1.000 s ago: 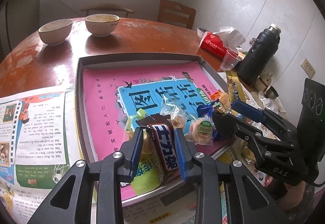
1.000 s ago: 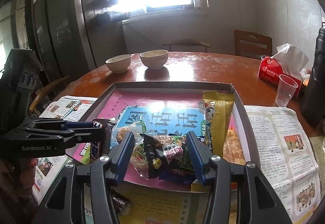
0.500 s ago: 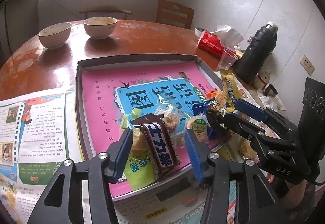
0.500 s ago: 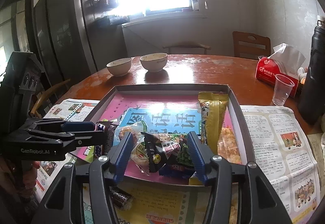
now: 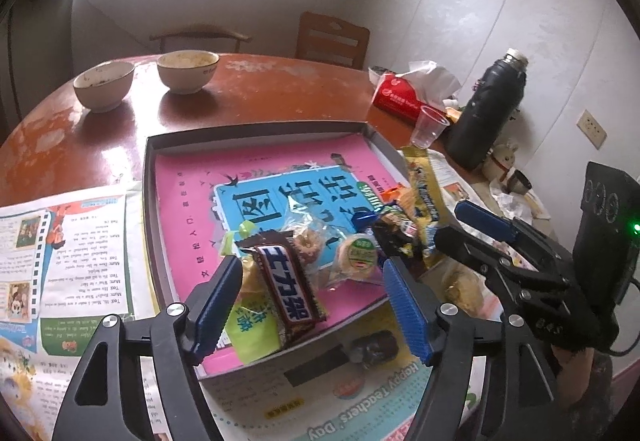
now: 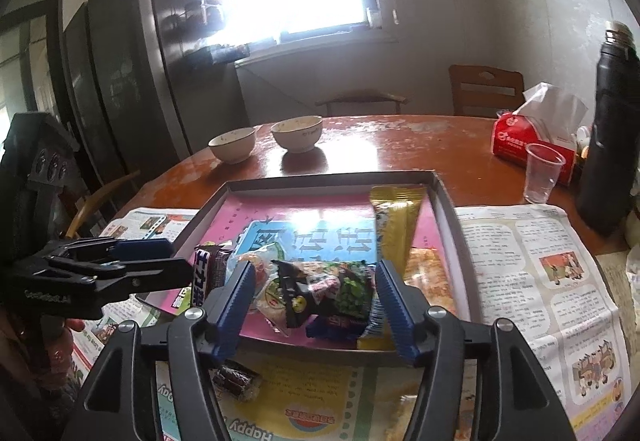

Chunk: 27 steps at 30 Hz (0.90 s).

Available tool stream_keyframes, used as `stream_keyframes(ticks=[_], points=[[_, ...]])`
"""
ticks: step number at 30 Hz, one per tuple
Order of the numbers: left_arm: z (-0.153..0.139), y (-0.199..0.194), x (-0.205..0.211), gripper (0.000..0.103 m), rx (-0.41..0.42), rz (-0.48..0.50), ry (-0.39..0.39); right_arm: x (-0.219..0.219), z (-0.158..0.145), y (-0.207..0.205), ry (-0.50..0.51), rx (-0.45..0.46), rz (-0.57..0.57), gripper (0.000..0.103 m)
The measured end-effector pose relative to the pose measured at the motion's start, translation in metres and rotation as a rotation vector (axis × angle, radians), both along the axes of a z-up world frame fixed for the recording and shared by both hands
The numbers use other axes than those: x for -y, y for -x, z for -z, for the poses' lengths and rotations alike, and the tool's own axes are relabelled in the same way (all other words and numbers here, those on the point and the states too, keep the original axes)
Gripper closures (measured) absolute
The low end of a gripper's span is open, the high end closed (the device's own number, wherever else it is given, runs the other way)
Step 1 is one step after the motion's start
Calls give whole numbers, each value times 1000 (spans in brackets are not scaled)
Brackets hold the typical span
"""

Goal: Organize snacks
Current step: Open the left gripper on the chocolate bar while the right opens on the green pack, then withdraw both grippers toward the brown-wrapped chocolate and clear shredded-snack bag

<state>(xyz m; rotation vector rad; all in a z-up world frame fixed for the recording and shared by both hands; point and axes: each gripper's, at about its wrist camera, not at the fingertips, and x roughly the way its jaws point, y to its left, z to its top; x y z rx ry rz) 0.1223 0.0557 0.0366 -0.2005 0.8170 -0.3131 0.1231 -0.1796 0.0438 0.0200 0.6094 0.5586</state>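
A grey tray (image 5: 149, 177) with a pink liner holds several snacks. A brown chocolate bar (image 5: 286, 287) lies at its near edge on a green packet (image 5: 250, 325), between the wide-open fingers of my left gripper (image 5: 310, 305), which touches nothing. My right gripper (image 6: 316, 301) is open around a dark green-and-black snack packet (image 6: 332, 291) without gripping it. A tall gold packet (image 6: 394, 225) leans at the tray's right side. The chocolate bar shows in the right wrist view (image 6: 206, 273). A small dark wrapped snack (image 6: 236, 383) lies on the newspaper outside the tray.
Two bowls (image 5: 104, 85) (image 5: 187, 69) stand at the back of the red round table. A red tissue pack (image 5: 400, 101), a clear plastic cup (image 5: 429, 127) and a black thermos (image 5: 486, 109) stand at the right. Newspapers (image 5: 60, 241) lie under and around the tray.
My left gripper has opened and let go of the chocolate bar, which now lies in the tray. Both grippers have drawn back a little; the right one has opened slightly wider.
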Motion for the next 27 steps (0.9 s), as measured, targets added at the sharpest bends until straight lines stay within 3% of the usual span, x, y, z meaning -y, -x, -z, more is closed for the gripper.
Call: stream_keyframes(ticks=[14, 27], points=[[14, 25, 49, 28, -45, 147, -56, 39, 3, 13, -3, -27, 83, 40], [34, 27, 70, 28, -96, 180, -102, 56, 20, 27, 69, -60, 131, 39]])
